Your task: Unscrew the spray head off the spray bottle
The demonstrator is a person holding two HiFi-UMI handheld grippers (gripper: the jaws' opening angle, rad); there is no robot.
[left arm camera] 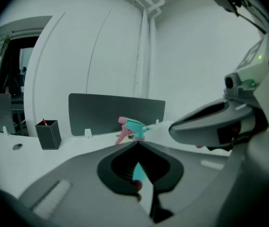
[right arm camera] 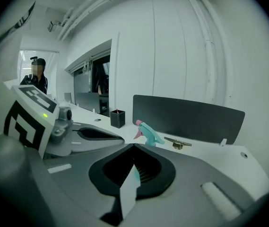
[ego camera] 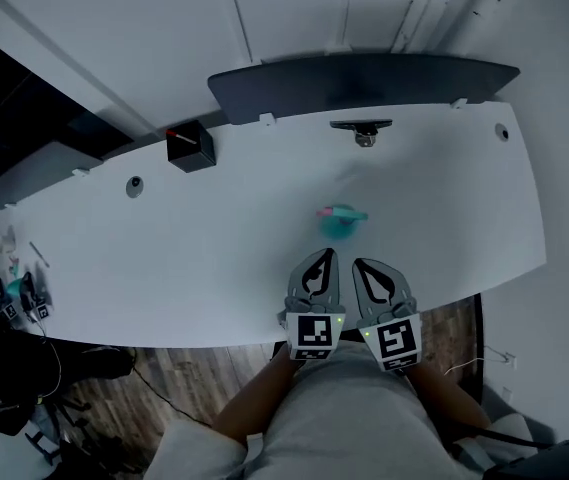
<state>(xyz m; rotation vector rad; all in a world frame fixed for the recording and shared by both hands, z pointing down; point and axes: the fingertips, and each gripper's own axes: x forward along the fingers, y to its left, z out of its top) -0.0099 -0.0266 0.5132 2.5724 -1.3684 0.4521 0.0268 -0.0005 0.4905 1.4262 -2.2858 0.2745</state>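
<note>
Plainly not yet begun. Standing on the white desk (ego camera: 214,258), seemingly upright, near its middle: the spray bottle (ego camera: 342,228), small, teal-bodied, with the pink-and-teal spray head (ego camera: 342,212) in place on top. Just short of it, side by side above the near edge of the desk and tipped slightly down toward it: left claw (ego camera: 321,256), pressed together on nothing, and right claw (ego camera: 364,264), likewise pressed together and empty. No contact with the bottle from either.

Probably light, being small and plastic; fill level impossible to tell. Body likely smooth, a little squashy, prone to slipping or spinning under hard pads. Possibly top-heavy too, so easy to knock over with a careless approach. Best to spread one claw and pinch the body across its middle, firmly enough to stop rotation, not so hard as to buckle the wall. With the other, take the collar just below the trigger, never the trigger lever or nozzle: thin, springy, liable to squirt or snap. Collar too small to make out in any view. Keep upright throughout loosening, against spills.

Farther back and well clear: black pen holder (ego camera: 191,146), metal fitting (ego camera: 362,131), dark partition panel (ego camera: 364,83).
</note>
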